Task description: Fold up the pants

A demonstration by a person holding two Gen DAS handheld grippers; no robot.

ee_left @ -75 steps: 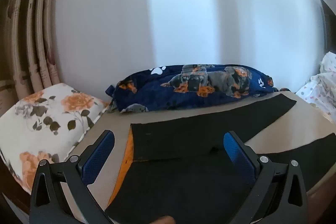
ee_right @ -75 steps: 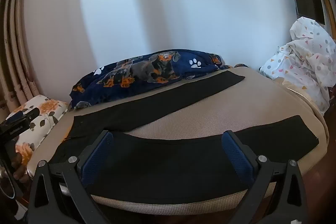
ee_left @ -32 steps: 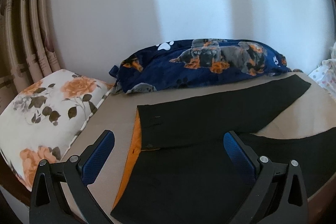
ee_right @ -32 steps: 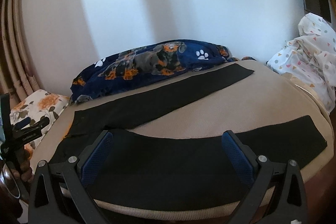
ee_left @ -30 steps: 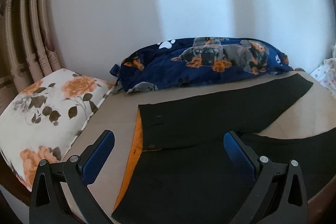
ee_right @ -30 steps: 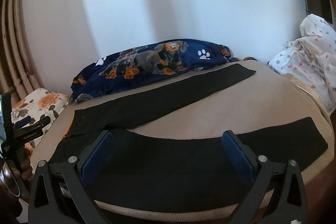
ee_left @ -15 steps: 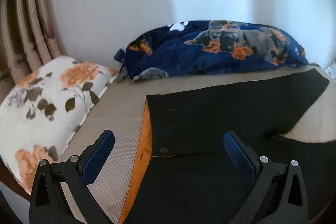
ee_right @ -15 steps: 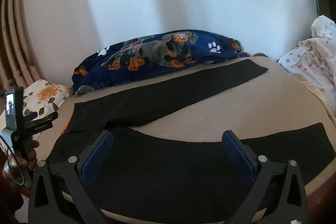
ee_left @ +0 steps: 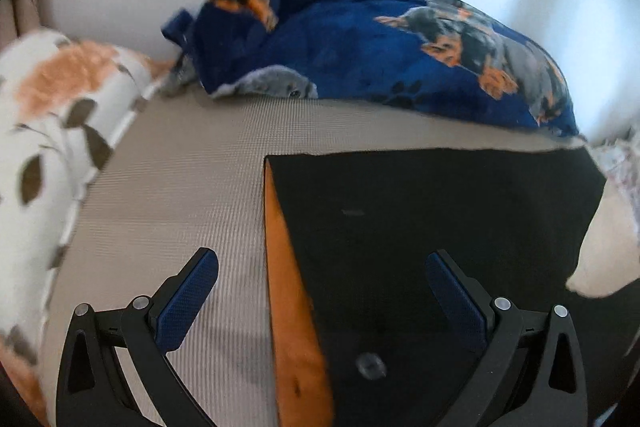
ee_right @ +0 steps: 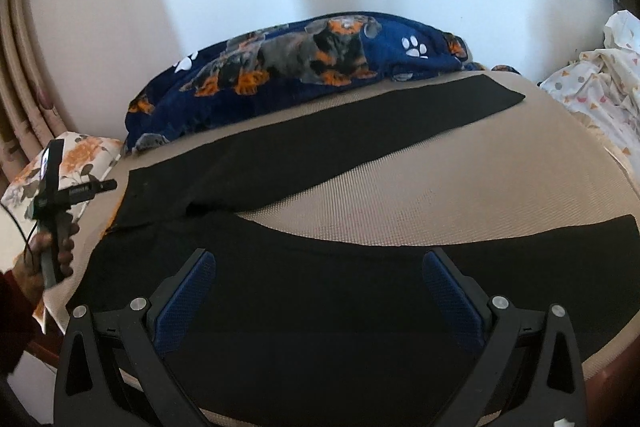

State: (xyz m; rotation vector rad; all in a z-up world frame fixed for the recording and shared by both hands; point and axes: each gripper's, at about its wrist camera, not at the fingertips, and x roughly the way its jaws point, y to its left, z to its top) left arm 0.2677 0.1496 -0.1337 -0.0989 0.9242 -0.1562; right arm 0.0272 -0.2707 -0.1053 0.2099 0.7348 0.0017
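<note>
Black pants spread flat on the bed, no fold made yet.

The bed [ee_right: 460,183], covered in a beige woven sheet, carries the black pants [ee_right: 320,155] laid open with both legs splayed apart in a V: the far leg runs toward the dog-print blanket [ee_right: 320,67] by the wall, the near leg lies along the bed's front edge. Judging by this, all the folding is left to do, starting with bringing one leg onto the other. The left gripper [ee_left: 320,291] hovers over the waistband [ee_left: 288,291], where the orange lining shows beside a button [ee_left: 370,363], fingers wide and holding nothing. The right gripper [ee_right: 318,287] hangs above the near leg, fingers likewise wide and empty.
</note>
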